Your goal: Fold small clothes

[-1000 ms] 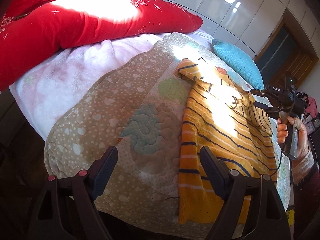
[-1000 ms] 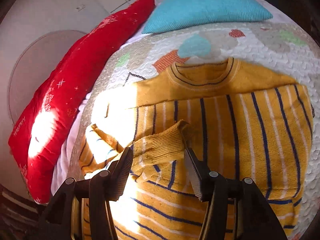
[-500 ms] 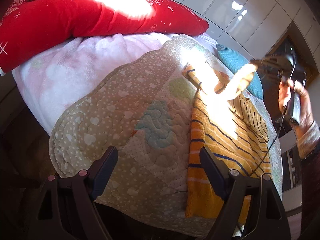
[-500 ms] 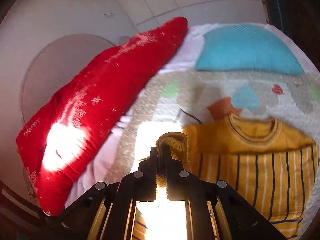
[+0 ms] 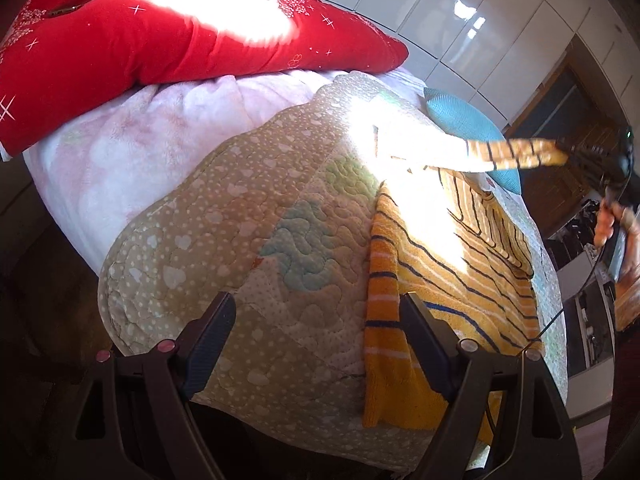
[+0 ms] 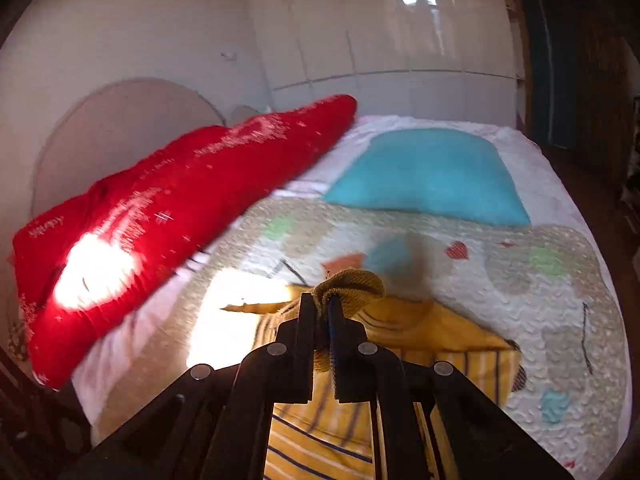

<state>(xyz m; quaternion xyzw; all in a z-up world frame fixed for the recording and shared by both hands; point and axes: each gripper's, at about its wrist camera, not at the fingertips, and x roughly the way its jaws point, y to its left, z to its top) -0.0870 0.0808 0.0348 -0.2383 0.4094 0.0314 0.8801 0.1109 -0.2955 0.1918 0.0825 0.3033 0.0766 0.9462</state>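
A small yellow sweater (image 5: 452, 256) with navy and white stripes lies flat on a quilted bed cover (image 5: 256, 240). My right gripper (image 6: 322, 312) is shut on the sweater's sleeve cuff (image 6: 348, 284) and holds the sleeve (image 5: 516, 152) stretched out in the air above the sweater. The right gripper shows at the far right of the left wrist view (image 5: 588, 156). My left gripper (image 5: 316, 340) is open and empty, low at the near edge of the bed, just left of the sweater's hem. The sweater's body also shows below the right gripper (image 6: 448, 344).
A long red pillow (image 5: 160, 36) lies along the far left of the bed and a turquoise cushion (image 6: 432, 176) at its head. A pale pink blanket (image 5: 132, 152) lies under the quilt. White wardrobe doors (image 5: 460, 16) and a dark doorway (image 5: 568, 128) stand behind.
My right gripper closed on the sleeve cuff, then lifted it up and away, pulling the sleeve straight off the sweater. My left gripper stayed open and hardly moved.
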